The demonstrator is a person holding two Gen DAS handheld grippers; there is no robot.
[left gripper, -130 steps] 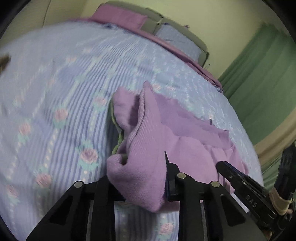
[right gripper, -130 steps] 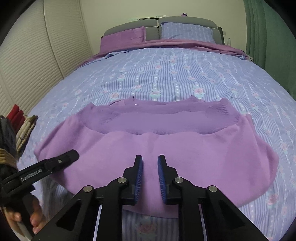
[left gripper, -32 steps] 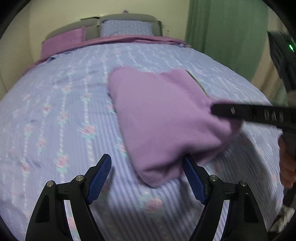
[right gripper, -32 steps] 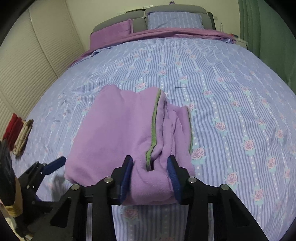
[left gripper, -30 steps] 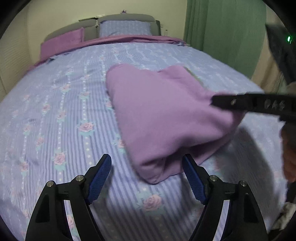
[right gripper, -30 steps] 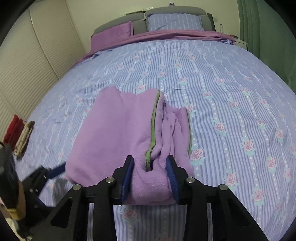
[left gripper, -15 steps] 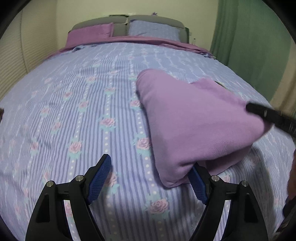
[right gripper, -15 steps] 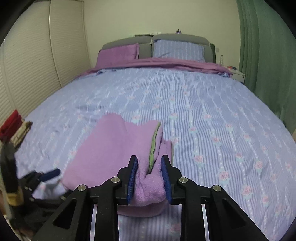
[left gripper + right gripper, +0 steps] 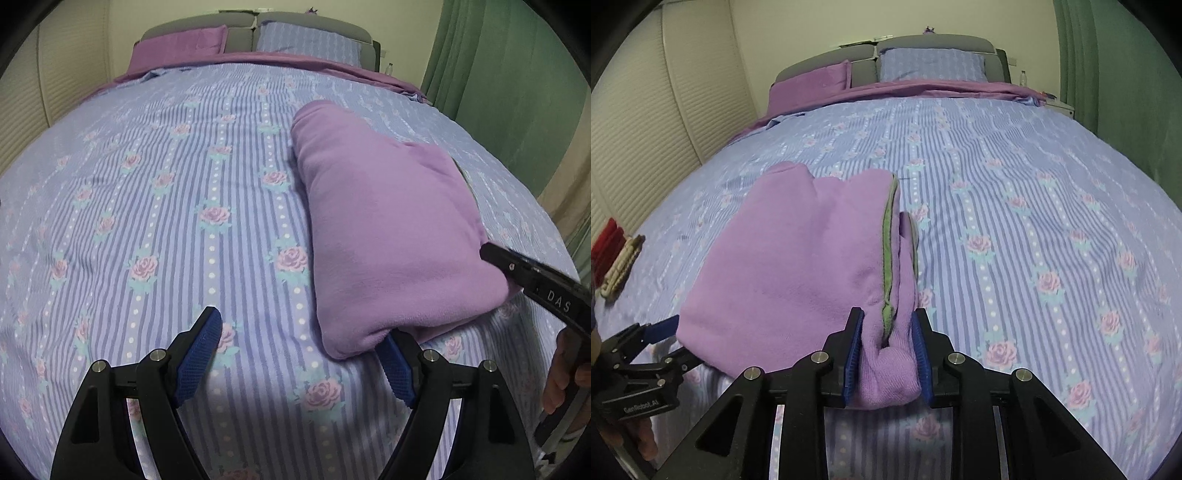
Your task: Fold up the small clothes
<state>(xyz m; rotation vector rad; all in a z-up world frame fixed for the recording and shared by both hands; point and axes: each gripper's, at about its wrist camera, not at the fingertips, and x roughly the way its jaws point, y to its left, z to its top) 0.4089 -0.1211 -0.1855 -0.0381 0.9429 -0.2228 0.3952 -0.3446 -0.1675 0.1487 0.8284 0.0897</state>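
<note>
Bed (image 9: 1015,192) filled nearly both views, striped floral cover running up to the grey headboard and pillows (image 9: 932,68) at top centre; it served as the folding surface, wide and soft. Green curtain (image 9: 498,66) ran down the right edge of the left wrist view, slatted closet doors (image 9: 646,110) down the left edge of the right wrist view.

Purple garment (image 9: 798,251) lay folded into a thick packet, centre-left in the right wrist view and right of centre in the left wrist view (image 9: 388,229). A green-trimmed edge (image 9: 888,236) showed along its right side, layers stacked there, so folding looked mostly done; probably just being shifted or squared up.

Right gripper (image 9: 886,354) at bottom centre of its view was clamped on the near right corner of the packet, blue pads pressing a bunched wad of fabric, likely to keep the layers together while moving it. From the left wrist view it came in at the right edge (image 9: 532,284), tip against the garment.

Left gripper (image 9: 303,354) stood wide apart at bottom centre, holding nothing; its right pad sat at or partly under the packet's near left corner, left pad over bare cover, seemingly positioned to take that corner.

Small red and tan items (image 9: 617,254) sat at the far left edge, too small to identify
</note>
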